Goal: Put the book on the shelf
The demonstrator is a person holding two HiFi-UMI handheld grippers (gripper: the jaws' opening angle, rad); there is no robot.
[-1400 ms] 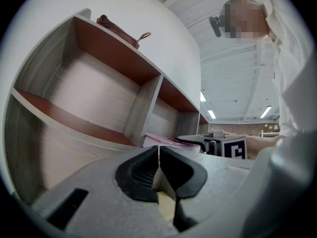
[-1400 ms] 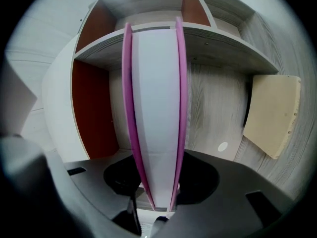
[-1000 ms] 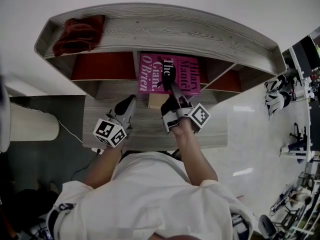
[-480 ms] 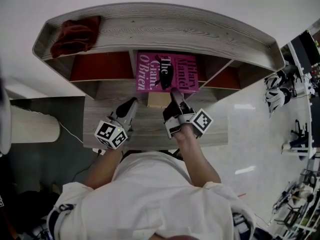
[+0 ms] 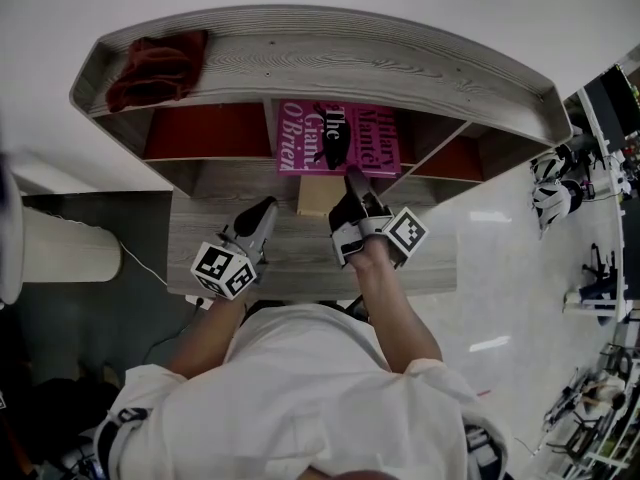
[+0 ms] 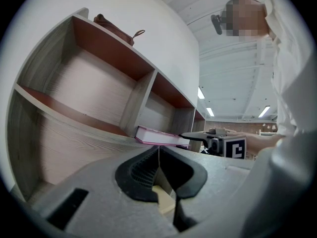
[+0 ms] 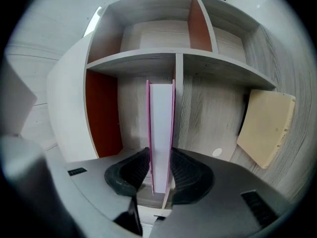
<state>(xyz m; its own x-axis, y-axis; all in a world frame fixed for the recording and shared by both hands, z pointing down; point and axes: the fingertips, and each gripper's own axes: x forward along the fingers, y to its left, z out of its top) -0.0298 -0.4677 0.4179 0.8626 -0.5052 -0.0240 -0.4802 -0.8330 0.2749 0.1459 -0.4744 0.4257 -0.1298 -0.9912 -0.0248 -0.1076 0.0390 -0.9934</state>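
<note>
My right gripper, jaws just closed on the near edge of the pink book, held it flat ahead at the shelf, my left gripper pinched empty alongside; next, I judged, a push deeper, then release.

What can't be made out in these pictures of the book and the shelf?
Far end of the book: head view, the shelf's top board covers it.
Book's cover: right gripper view shows only its page edge.
Dark red thing on top: cloth or bag, too small in the head view.
Tan slab: what it is, in any view.
Person's face: left gripper view, mosaic patch.
</note>
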